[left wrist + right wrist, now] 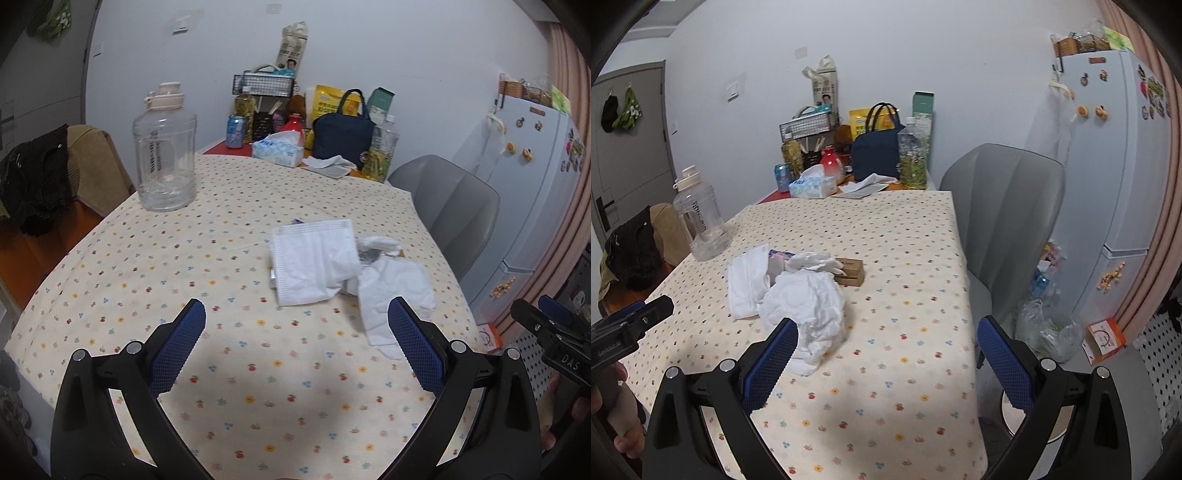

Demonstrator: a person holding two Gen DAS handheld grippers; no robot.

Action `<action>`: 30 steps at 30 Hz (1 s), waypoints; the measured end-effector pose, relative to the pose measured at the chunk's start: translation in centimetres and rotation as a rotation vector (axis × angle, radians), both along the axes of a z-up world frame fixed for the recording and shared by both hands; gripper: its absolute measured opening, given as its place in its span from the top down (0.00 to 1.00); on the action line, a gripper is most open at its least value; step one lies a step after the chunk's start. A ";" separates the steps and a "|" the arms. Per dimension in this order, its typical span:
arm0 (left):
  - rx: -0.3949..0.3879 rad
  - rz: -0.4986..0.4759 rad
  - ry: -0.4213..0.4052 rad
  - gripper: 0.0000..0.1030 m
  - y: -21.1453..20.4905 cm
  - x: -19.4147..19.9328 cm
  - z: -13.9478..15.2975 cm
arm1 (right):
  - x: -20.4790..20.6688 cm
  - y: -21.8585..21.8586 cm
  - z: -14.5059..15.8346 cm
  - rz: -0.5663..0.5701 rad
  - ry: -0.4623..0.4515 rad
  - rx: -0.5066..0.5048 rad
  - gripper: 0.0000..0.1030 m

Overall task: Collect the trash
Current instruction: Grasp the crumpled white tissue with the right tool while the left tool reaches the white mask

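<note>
On tablecloth, crumpled tissues lie flat.

White letters "DAS" on the black body of the right gripper | "GenRoboAI", small and blurred, on the left gripper | other packaging print too blurred to read

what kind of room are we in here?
Likely a small home kitchen-dining corner. A fridge covered in magnets stands beside a table with a floral tablecloth, a grey chair is pulled up to it, and groceries and a tissue box are stacked against the wall.
</note>
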State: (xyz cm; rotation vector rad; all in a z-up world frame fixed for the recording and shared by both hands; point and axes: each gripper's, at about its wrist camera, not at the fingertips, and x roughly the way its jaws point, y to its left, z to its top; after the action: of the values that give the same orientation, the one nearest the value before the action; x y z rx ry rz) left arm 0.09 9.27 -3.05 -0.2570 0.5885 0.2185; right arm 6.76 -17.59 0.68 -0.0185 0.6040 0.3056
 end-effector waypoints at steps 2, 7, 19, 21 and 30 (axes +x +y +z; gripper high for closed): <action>-0.007 0.016 0.004 0.05 0.9 0.1 -0.3 | 0.4 1.2 -0.3 0.039 0.009 0.000 0.07; -0.021 0.045 0.022 0.05 2.5 0.4 -1.3 | 1.2 4.0 -1.3 0.112 0.031 -0.017 0.12; -0.060 0.107 0.072 0.05 5.7 1.7 -3.9 | 4.1 9.7 -4.0 0.228 0.113 -0.061 0.34; -0.065 0.112 0.079 0.05 6.1 1.9 -4.3 | 4.7 10.2 -4.5 0.228 0.121 -0.071 0.35; -0.071 0.095 0.097 0.05 5.9 4.0 -5.0 | 6.8 9.9 -5.7 0.263 0.200 -0.006 0.90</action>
State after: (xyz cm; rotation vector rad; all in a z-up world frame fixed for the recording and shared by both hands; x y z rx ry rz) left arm 4.10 15.19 -8.10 -0.3449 0.6819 0.3032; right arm 13.53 -7.71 -4.99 -0.0745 0.8030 0.5648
